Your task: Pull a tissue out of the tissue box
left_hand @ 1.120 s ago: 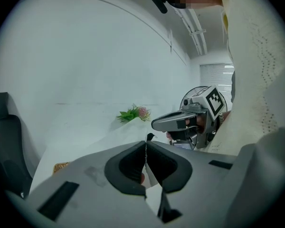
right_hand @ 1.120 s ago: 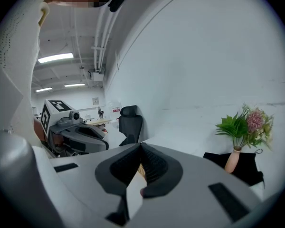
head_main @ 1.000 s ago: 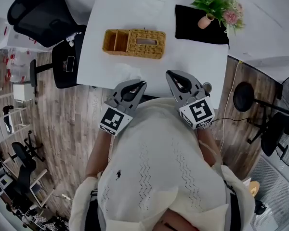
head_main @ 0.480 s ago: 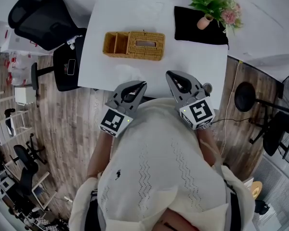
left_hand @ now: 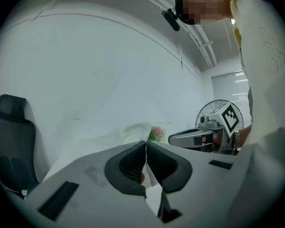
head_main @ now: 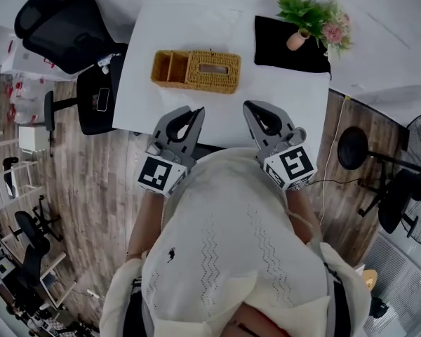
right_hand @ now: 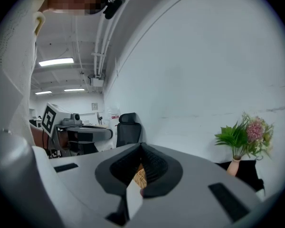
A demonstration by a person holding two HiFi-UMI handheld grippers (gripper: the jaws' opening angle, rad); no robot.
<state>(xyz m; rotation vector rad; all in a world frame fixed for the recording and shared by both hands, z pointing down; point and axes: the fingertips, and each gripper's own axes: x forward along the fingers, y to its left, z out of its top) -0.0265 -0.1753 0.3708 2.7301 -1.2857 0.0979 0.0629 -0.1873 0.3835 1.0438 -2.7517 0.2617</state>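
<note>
Currently left tool (head_main: 196,111) and right tool (head_main: 247,106), mid-frame, are clenched on nothing. Wicker tissue box (head_main: 212,69) sits apart, upper centre, on bench (head_main: 281,93).

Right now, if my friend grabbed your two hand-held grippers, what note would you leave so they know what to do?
Left hand-held gripper: jaws shut, nothing between them, tips over the near edge of the white table.
Right hand-held gripper: the same, shut and empty.
Wicker tissue box: on the table ahead of both, more in line with the left one, untouched.
Done: nothing yet; no tissue is out.
Left: reach to the slot on top of the box, pinch a tissue, pull it out.
</note>
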